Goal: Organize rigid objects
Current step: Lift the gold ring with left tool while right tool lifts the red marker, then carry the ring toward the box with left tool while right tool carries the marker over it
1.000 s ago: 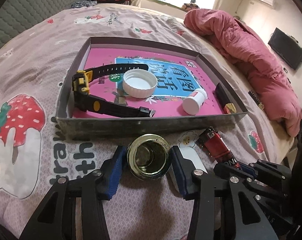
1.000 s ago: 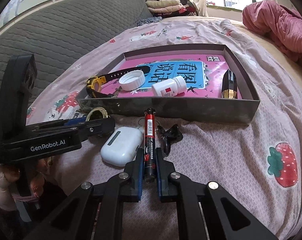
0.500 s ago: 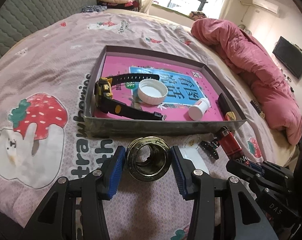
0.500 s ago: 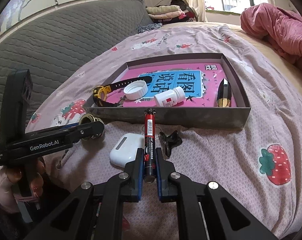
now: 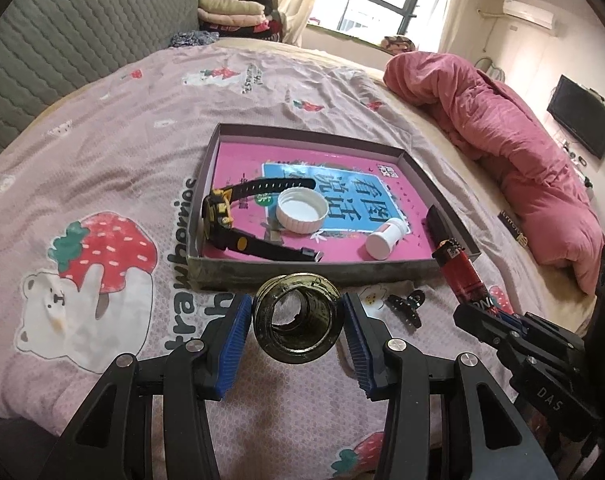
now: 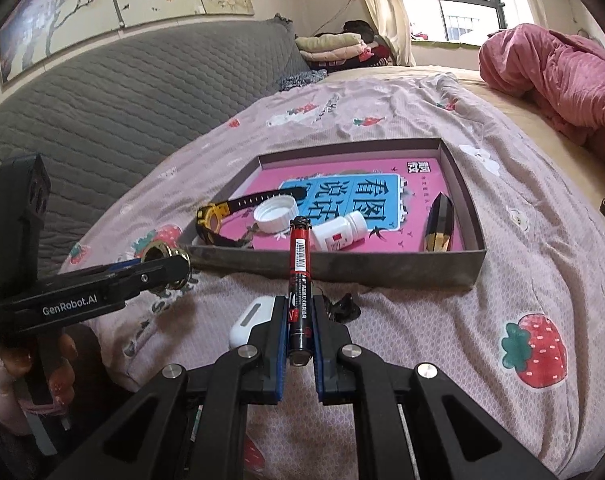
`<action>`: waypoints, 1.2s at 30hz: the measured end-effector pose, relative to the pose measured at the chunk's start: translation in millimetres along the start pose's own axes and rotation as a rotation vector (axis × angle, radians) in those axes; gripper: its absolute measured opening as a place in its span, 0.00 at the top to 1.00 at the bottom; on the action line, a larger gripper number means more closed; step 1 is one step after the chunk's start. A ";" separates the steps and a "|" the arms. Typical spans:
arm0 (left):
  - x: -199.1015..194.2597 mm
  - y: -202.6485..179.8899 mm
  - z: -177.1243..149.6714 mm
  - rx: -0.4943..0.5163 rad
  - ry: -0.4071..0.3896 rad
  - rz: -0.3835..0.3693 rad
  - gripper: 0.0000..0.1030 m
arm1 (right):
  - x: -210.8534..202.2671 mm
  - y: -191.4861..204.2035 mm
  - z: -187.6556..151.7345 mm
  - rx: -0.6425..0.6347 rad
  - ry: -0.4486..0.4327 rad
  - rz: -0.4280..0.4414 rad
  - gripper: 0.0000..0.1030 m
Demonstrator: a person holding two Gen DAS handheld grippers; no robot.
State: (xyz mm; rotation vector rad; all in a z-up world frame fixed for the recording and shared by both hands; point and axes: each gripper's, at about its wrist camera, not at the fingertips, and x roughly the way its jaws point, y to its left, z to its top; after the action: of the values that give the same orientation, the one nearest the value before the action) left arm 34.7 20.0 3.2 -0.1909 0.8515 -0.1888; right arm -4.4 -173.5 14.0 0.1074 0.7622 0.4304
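We hold a glass jar and a marker before the cardboard tray.
Our left tool (image 5: 296,334) pinches the ribbed, dark-glass jar (image 5: 297,322); our right tool (image 6: 299,344) clamps the slim red marker (image 6: 300,280), both near the tray (image 5: 302,270), its near wall between; a glossy white earbud case (image 6: 248,318) lies beside.

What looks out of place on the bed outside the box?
Two things lie loose on the bedsheet short of the box: a white earbud case and a black hair clip. The left gripper holds a glass jar, the right gripper a red marker.
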 end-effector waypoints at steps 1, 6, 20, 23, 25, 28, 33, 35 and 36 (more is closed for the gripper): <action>-1.7 -2.3 1.2 0.004 -0.004 0.002 0.54 | -2.1 -1.3 0.7 0.005 -0.008 0.002 0.90; -8.3 -12.4 8.9 0.018 -0.023 0.004 0.54 | -11.4 -4.1 6.6 0.000 -0.052 -0.003 0.90; -11.9 -26.0 32.4 0.011 -0.066 0.025 0.54 | -26.7 -6.7 20.8 -0.079 -0.163 -0.047 0.90; -7.9 -25.7 36.3 0.001 -0.072 0.026 0.54 | -30.2 -11.0 21.5 -0.093 -0.180 -0.075 0.90; -5.7 -26.8 38.0 0.006 -0.075 0.029 0.54 | -29.1 -13.0 22.5 -0.093 -0.180 -0.087 0.90; -3.8 -28.7 39.8 0.014 -0.079 0.025 0.54 | -26.9 -13.6 25.4 -0.092 -0.190 -0.096 0.90; 1.7 -31.7 43.3 0.013 -0.090 0.003 0.54 | -32.3 -6.5 31.0 -0.162 -0.246 -0.149 0.90; 6.8 -32.9 44.7 0.011 -0.085 -0.009 0.54 | -30.6 -4.0 31.5 -0.182 -0.250 -0.161 0.90; 10.5 -33.8 45.3 0.010 -0.081 -0.014 0.54 | -29.7 -3.2 32.2 -0.184 -0.250 -0.163 0.90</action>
State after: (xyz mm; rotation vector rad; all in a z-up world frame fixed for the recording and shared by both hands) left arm 72.9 -11.1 33.0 -0.1944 0.7688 -0.1973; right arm -0.2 -186.8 55.6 -0.0720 0.4785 0.3226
